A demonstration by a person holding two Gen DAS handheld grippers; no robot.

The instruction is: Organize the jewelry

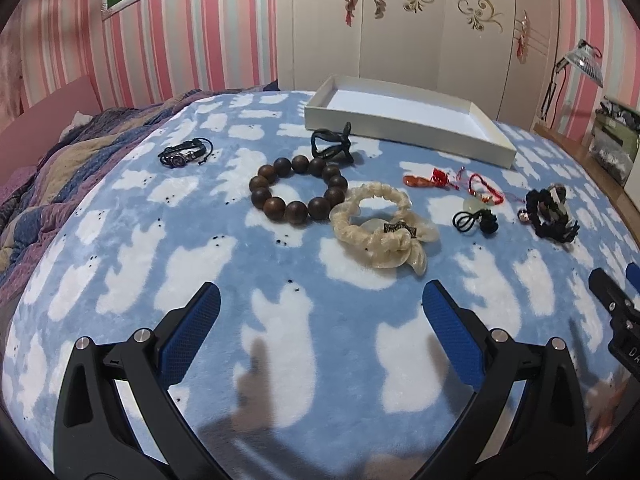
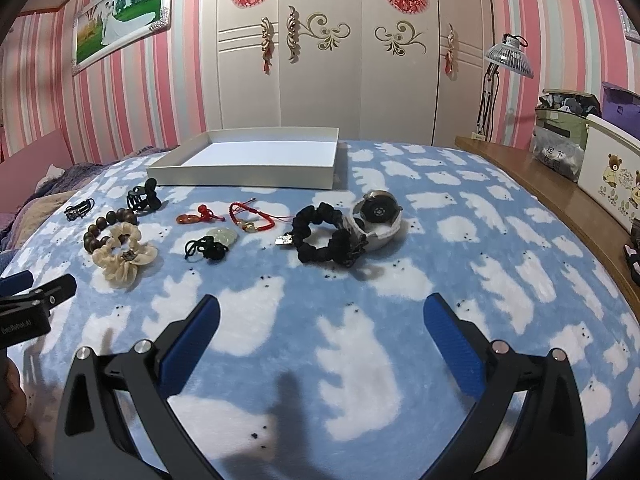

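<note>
On the bed: a blue fleece blanket (image 2: 420, 280) printed with white bears covers the whole surface and carries all the jewelry.
Far side: a shallow white tray (image 2: 240, 174) rests on the blanket, nothing visible in it.
Left group: a wooden bead bracelet (image 1: 298, 188) lies touching a cream scrunchie (image 1: 380, 228); a black hair claw (image 1: 332, 146) stands just beyond the beads, and a dark strap bracelet (image 1: 186, 153) lies apart at the far left.
Middle group: an orange pendant on a red knot (image 2: 196, 216), a red cord bracelet (image 2: 252, 216) and a pale jade pendant on black cord (image 2: 210, 244) lie close together between tray and near edge.
Right group: a black scrunchie (image 2: 324, 236) lies against a watch (image 2: 378, 214) with a white band.
Left hand-held gripper (image 1: 320, 316): jaws spread wide, blue pads apart, holding nothing, hovering over bare blanket near the cream scrunchie.
Right hand-held gripper (image 2: 322, 322): jaws likewise wide and empty, above bare blanket, nearer than the black scrunchie.
Room, back: a cream wardrobe (image 2: 328, 60) with gilt scrollwork and two red paper cuttings.
Room, walls: pink striped wallpaper (image 2: 192, 60); a framed photo (image 2: 120, 16) hangs at the left.
Room, right: a wooden ledge (image 2: 540, 184) along the bed holds bags and a box with cartoon bears (image 2: 612, 184); a lamp (image 2: 508, 56) stands behind it.
Room, left: a rumpled purple quilt (image 1: 52, 168) lies beyond the blanket.
</note>
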